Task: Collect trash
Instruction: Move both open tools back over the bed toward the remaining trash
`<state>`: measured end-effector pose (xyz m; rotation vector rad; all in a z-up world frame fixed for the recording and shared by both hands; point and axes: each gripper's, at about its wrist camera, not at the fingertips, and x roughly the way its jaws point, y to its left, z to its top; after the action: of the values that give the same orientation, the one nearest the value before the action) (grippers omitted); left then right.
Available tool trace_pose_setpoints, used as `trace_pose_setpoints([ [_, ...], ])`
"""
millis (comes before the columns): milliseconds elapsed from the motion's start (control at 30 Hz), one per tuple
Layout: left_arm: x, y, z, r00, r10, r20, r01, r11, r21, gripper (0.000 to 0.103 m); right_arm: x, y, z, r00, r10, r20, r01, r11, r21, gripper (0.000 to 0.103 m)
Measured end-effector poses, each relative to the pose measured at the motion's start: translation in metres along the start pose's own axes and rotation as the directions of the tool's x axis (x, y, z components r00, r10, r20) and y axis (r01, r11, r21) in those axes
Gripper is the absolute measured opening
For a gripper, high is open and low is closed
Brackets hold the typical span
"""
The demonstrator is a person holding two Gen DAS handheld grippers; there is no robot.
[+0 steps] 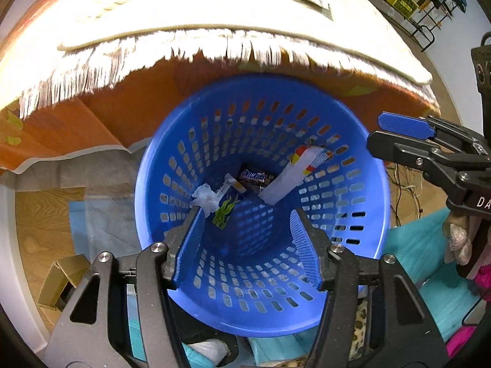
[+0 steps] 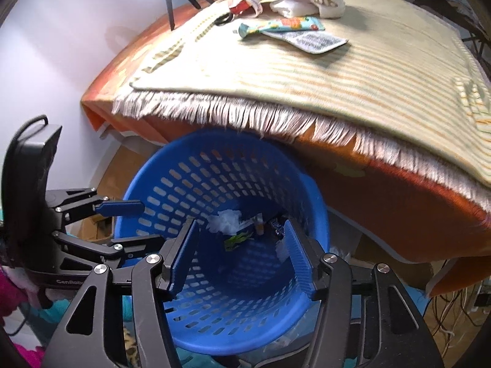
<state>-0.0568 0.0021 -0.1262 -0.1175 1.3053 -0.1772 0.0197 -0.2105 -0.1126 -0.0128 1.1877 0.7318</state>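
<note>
Jaws: my left gripper (image 1: 248,239) and right gripper (image 2: 241,253) both gape wide, empty, over the blue basket (image 2: 319,211).
Next target: tube wrapper (image 2: 280,26) lies far right on the tabletop (image 2: 353,86), long axis left-right; I judge the right gripper nearer.

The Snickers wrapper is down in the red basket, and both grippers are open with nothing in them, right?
Almost. The basket is blue, not red; the left wrist view shows it clearly. The Snickers wrapper does lie at its bottom, and the left gripper and right gripper both have their jaws open, holding nothing.
</note>
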Motion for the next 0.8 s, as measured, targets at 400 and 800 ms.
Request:
trace_pose_setpoints([
  [400, -0.035, 0.010, 0.058, 0.996, 0.006, 0.090, -0.003, 0.999, -0.036, 0.060, -0.033, -0.017, 0.033, 0.994, -0.014, 0.106, 0.006, 0.997, 0.071, 0.071],
  [800, -0.073, 0.033, 0.169, 0.971, 0.009, 0.239, 0.013, 0.996, -0.089, 0.060, -0.060, -0.047, 0.107, 0.975, -0.050, 0.218, 0.025, 0.993, 0.115, 0.071],
])
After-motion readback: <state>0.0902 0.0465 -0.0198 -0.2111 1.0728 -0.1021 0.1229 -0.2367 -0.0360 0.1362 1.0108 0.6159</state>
